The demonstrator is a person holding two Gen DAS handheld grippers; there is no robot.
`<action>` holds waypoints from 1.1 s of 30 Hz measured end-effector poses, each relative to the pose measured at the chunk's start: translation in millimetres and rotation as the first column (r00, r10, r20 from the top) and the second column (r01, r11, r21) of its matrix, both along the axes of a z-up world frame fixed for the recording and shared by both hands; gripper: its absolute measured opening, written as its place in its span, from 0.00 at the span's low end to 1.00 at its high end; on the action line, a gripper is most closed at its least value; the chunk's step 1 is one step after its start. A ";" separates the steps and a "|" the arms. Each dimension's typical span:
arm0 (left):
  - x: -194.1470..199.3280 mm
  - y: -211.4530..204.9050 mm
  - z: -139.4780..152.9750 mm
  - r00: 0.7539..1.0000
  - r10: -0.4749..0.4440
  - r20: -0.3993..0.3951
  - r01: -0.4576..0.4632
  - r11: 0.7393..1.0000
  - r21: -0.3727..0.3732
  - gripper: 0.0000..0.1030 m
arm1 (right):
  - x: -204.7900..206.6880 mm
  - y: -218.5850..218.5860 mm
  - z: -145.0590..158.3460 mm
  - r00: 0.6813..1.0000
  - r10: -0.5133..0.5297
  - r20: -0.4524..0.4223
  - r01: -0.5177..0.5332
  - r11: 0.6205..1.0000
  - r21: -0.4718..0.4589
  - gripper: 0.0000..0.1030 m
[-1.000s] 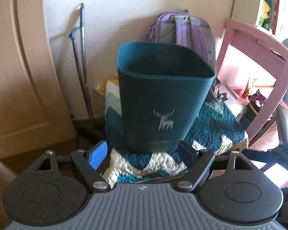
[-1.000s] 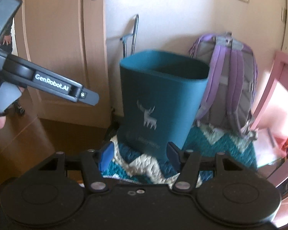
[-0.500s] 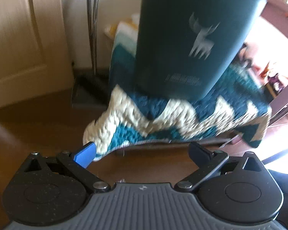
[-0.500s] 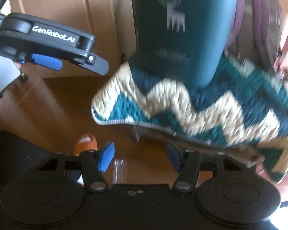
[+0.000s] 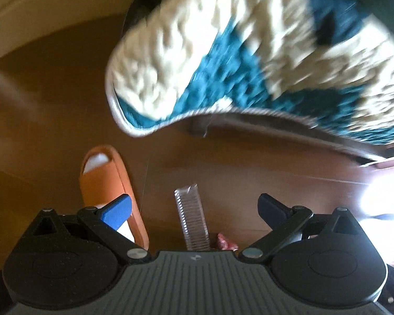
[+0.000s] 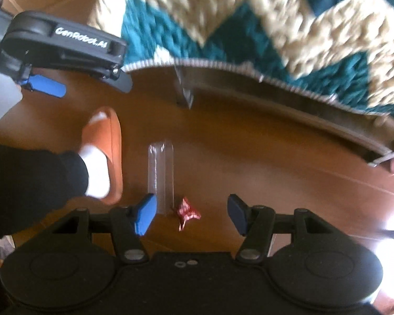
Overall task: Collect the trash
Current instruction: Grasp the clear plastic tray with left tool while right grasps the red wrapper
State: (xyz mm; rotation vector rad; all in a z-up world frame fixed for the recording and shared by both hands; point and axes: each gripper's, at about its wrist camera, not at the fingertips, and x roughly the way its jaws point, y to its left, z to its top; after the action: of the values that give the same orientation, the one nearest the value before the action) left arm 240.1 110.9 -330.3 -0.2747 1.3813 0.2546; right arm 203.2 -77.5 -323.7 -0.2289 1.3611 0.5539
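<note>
Step in hand, as I read it: the approach to floor trash, nothing picked up yet. Two pieces lie on the brown wooden floor (image 6: 249,162): a clear ribbed plastic sleeve (image 6: 161,173), long and narrow, and just right of its near end a small crumpled red-and-white wrapper (image 6: 187,210). Right gripper (image 6: 191,212) points down w/ jaws apart and empty; the wrapper sits between the blue pads in view, not touching either, and the left pad overlaps the sleeve's near end. Left gripper (image 5: 194,207) is spread wide, holding nothing; in its view the clear sleeve (image 5: 193,218) runs up the middle of the gap and the red wrapper (image 5: 224,241) peeks out at the near edge, mostly cut off by the gripper body. Next move prob. calls for each tool to drop onto its own piece and clench: right on the wrapper, left on the sleeve, taking it across its narrow side. Watch the person's foot in a white sock and orange slide sandal (image 6: 106,152), close on the sleeve's left. Hard to make out: the teal-and-cream zigzag knitted blanket (image 5: 236,52) is motion-blurred, what it drapes over is hidden, and no bin is in view.
</note>
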 end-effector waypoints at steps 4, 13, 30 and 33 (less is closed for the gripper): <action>6.4 4.9 -54.0 0.990 0.065 -0.122 -0.067 0.998 -0.010 1.00 | 2.0 16.0 -39.2 0.993 0.085 -0.076 -0.086 0.996 -0.014 0.58; 0.7 16.9 -166.2 0.909 0.153 -0.389 -0.197 0.977 -0.076 0.99 | 9.8 34.1 -136.8 0.946 0.199 -0.255 -0.208 0.978 -0.008 0.56; 6.1 -6.5 -252.9 0.883 0.065 -0.464 -0.126 0.987 -0.101 0.89 | 3.1 54.7 -221.5 0.919 0.305 -0.250 -0.331 0.941 -0.069 0.44; 7.6 -7.3 -256.9 0.882 0.060 -0.467 -0.125 0.986 -0.110 0.86 | 1.3 60.7 -226.3 0.913 0.331 -0.240 -0.355 0.933 -0.065 0.42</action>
State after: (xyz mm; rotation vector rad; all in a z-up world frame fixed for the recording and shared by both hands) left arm 247.7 103.6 -587.2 -0.4145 1.8679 0.3184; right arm 204.4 -16.9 -550.0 -0.5139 1.5857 0.8208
